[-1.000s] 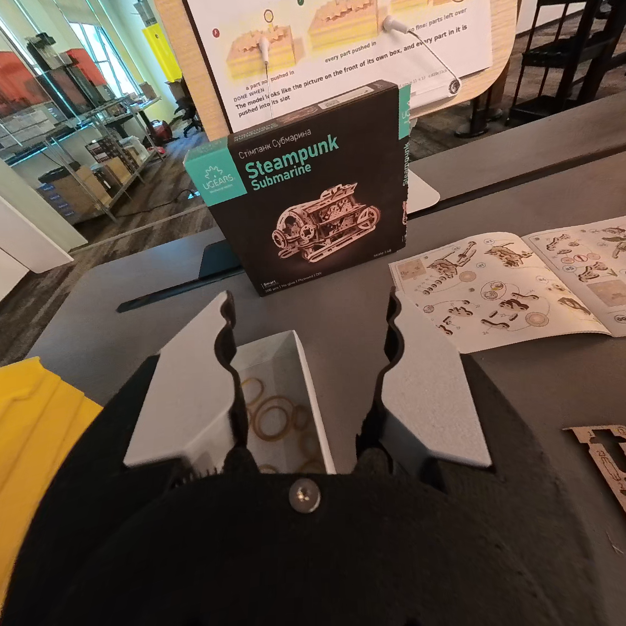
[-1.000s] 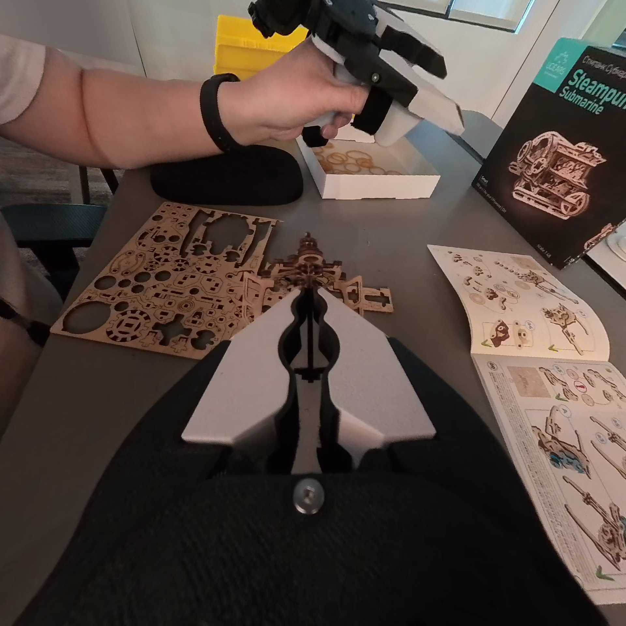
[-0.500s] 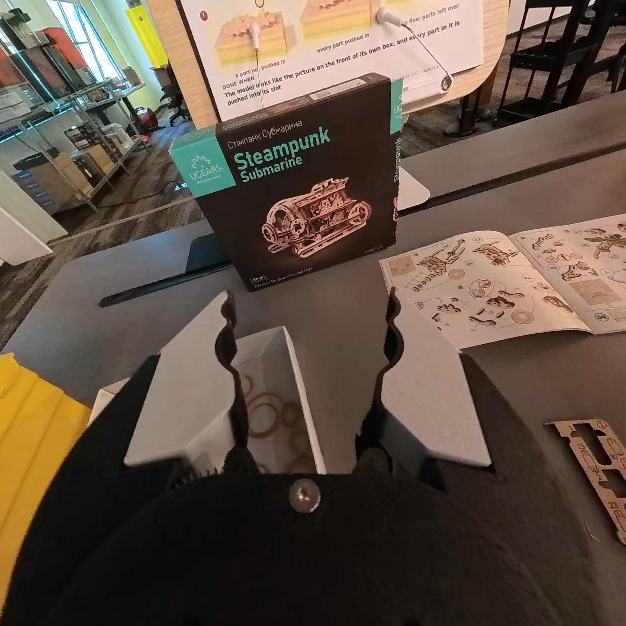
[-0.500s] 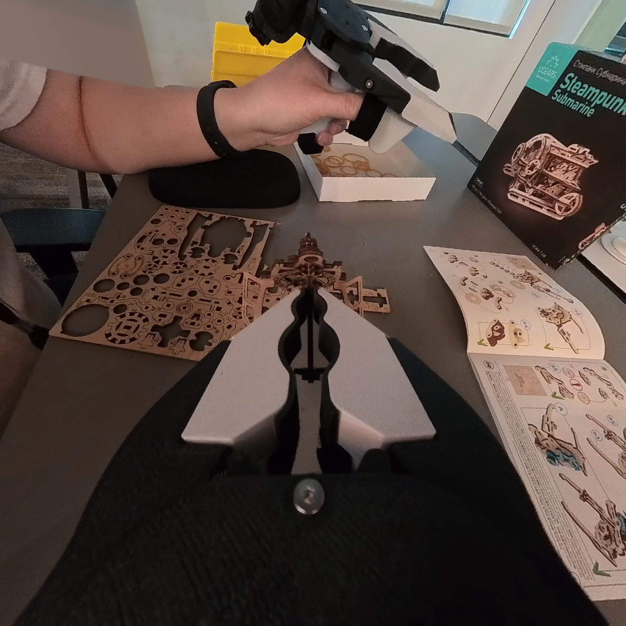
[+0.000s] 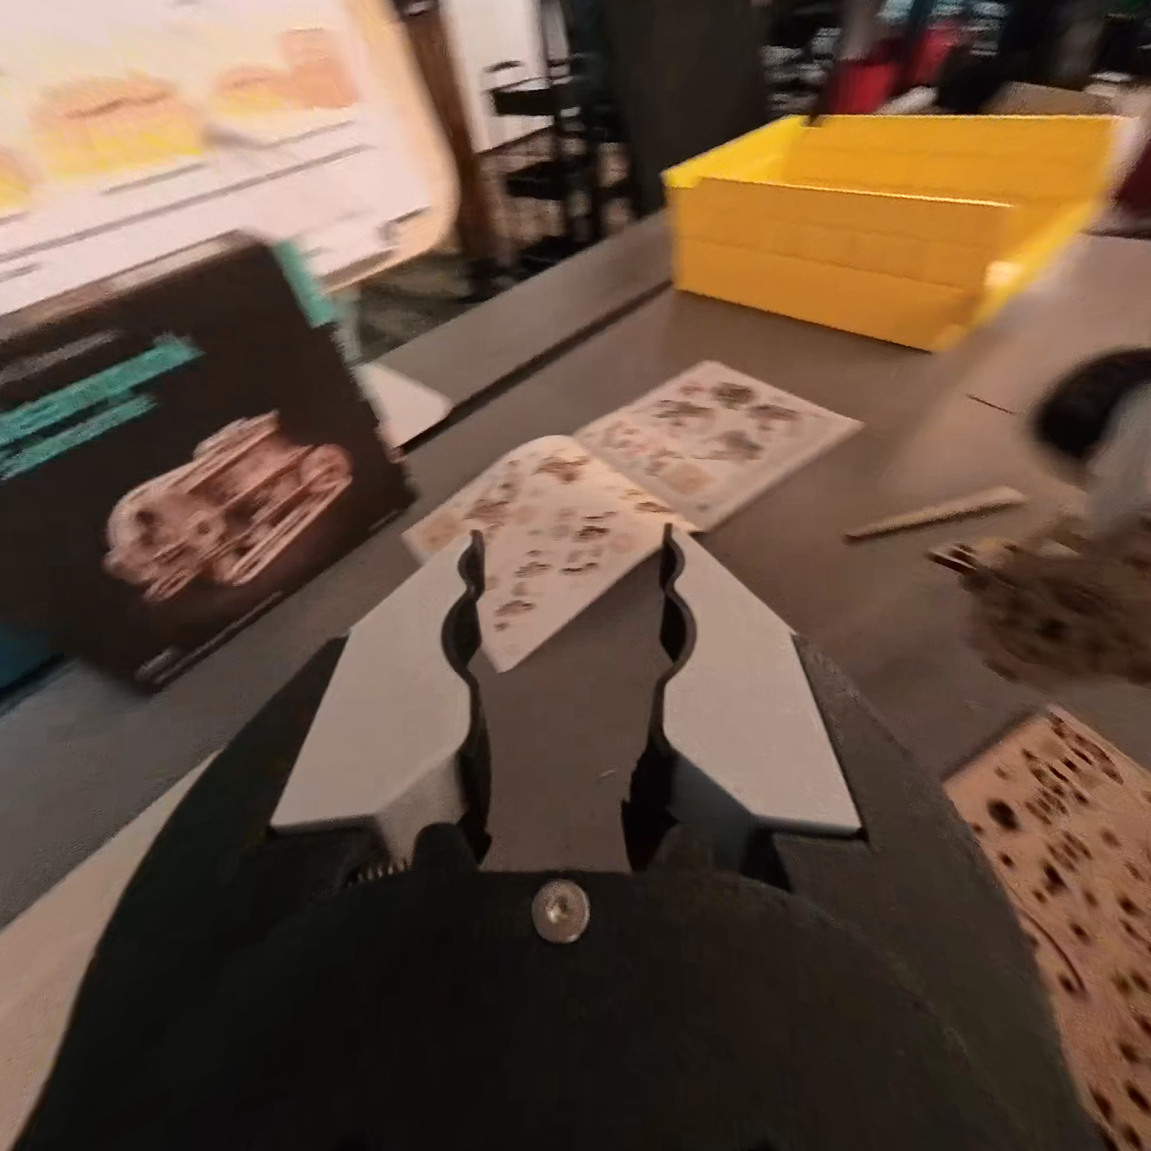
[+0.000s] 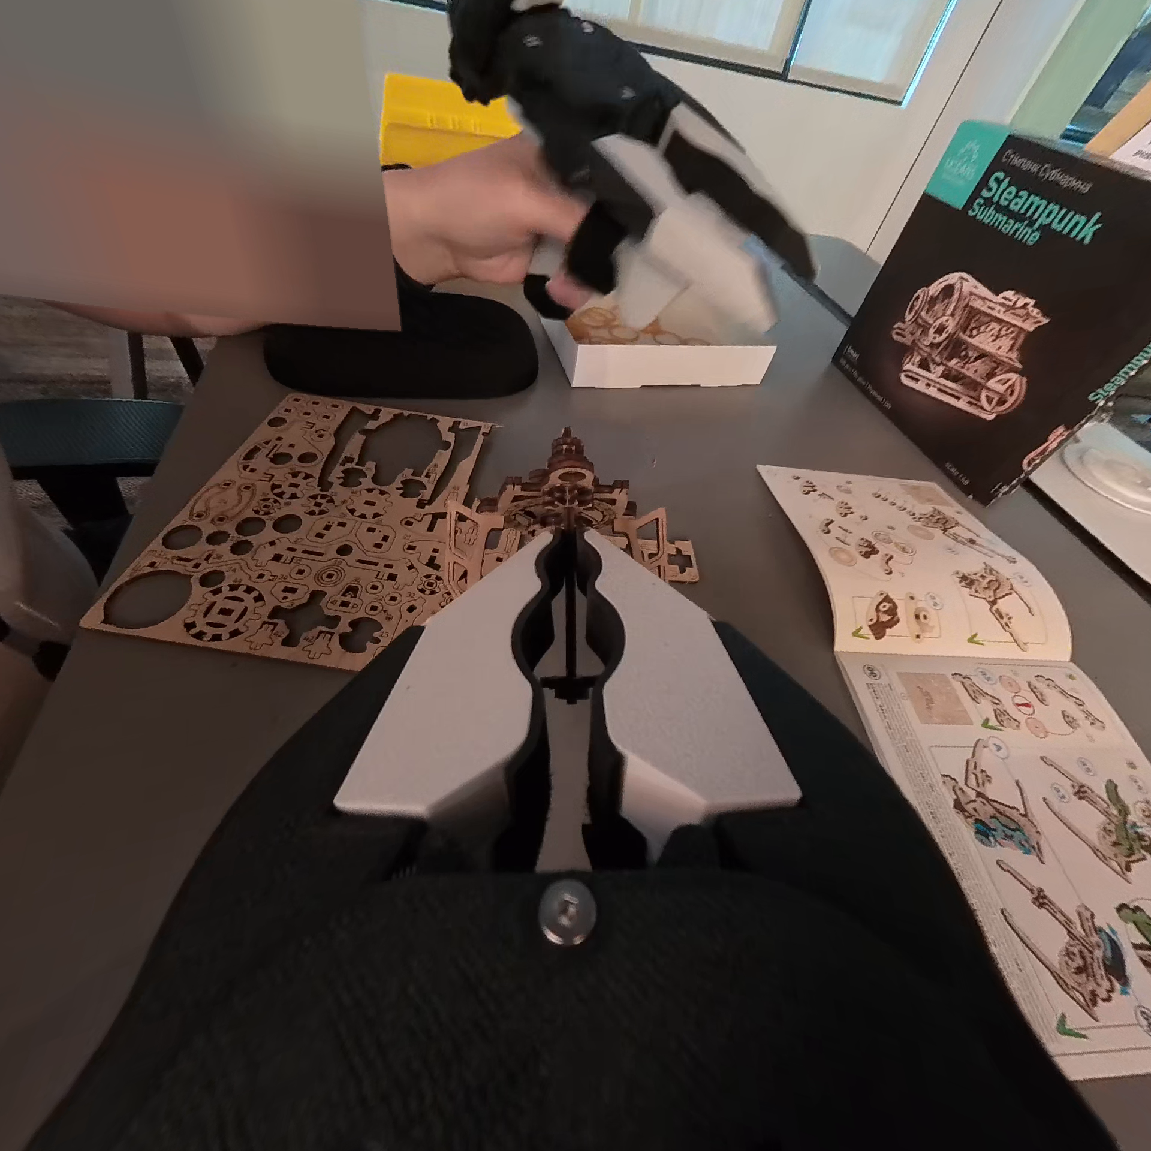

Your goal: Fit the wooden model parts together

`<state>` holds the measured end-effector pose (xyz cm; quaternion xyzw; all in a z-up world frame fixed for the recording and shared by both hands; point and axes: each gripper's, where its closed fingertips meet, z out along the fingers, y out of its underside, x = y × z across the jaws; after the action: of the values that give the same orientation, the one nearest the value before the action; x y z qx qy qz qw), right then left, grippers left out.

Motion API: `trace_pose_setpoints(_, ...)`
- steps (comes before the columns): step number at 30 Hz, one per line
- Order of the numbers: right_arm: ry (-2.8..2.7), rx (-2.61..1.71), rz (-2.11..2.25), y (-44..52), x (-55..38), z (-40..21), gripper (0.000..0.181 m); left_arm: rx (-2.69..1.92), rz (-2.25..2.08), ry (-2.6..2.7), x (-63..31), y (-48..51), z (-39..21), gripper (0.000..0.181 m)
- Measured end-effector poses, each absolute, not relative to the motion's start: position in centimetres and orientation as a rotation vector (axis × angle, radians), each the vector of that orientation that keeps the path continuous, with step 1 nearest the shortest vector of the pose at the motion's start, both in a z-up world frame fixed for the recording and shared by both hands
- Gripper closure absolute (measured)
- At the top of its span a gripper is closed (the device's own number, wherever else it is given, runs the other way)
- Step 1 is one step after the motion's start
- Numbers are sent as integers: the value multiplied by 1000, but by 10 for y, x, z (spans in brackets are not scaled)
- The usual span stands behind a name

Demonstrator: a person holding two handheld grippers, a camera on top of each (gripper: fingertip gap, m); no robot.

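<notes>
Right gripper (image 6: 565, 540) clamping wooden model (image 6: 568, 498), left gripper (image 5: 570, 548) parted, empty

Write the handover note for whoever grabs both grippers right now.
Left gripper: open, empty, in the air, its view blurred.
Right gripper: shut on the partly built wooden model, held over the table.
Punched-out parts sheet lies left of the model; white tray of rings behind; open instruction booklet to the right.
Done: some parts joined.
Left: fetch and fit the next part.

A partly built wooden model assembly (image 6: 570, 498), dark with gears, stands upright on the grey table. It touches the flat laser-cut plywood parts sheet (image 6: 280, 548), many slots punched out.
</notes>
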<state>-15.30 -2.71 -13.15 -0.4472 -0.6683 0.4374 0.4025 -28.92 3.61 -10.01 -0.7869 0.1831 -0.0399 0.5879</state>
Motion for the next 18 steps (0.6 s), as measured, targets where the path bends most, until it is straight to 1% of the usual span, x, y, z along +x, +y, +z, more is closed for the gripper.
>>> trace_pose_setpoints(1, -1688, -1132, 1106, -27, -153, -132, 181, -1819, -138, 527, -272, 30, -102, 133)
trace_pose_setpoints(3, -1684, -1135, 1110, -26, -152, -131, 181, -1774, -242, 677, -241, 13, -102, 134)
trace_pose_setpoints(4, -1680, -1136, 1109, -25, -153, -131, 180, -1740, -320, 752, -224, 1, -102, 138)
trace_pose_setpoints(7, -1682, -1134, 1075, -23, -153, -133, 180, -1663, -453, 923, -193, -31, -110, 156)
trace_pose_setpoints(10, -1701, -1122, 1026, -23, -155, -138, 180, -1702, -458, 995, -181, -38, -128, 156)
trace_pose_setpoints(11, -1709, -1119, 1014, -24, -156, -139, 180, -1706, -454, 992, -180, -37, -129, 153)
trace_pose_setpoints(14, -1735, -1101, 976, -27, -157, -142, 180, -1658, -596, 939, -169, -42, -120, 162)
trace_pose_setpoints(18, -1752, -1077, 954, -32, -157, -143, 180, -1653, -621, 930, -169, -43, -118, 166)
